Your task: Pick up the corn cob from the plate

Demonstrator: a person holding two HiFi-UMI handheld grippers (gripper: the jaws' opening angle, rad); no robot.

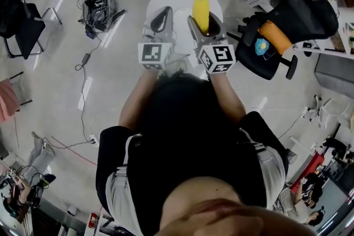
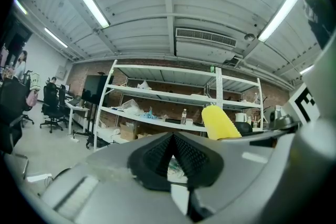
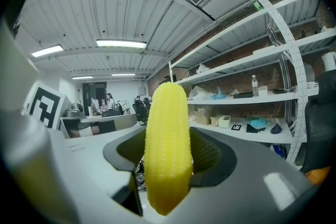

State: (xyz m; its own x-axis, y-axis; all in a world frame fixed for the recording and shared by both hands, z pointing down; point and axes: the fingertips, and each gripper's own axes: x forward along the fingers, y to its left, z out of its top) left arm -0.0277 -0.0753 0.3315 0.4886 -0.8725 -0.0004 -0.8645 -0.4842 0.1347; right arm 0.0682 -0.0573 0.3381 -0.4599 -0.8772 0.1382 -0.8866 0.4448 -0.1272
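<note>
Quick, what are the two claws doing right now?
Left claw: closed, holding nothing.
Right claw: closed on the corn cob.

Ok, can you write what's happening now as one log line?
right gripper: shut on corn cob | corn cob: upright between fingers, held up | left gripper: shut, empty
</note>
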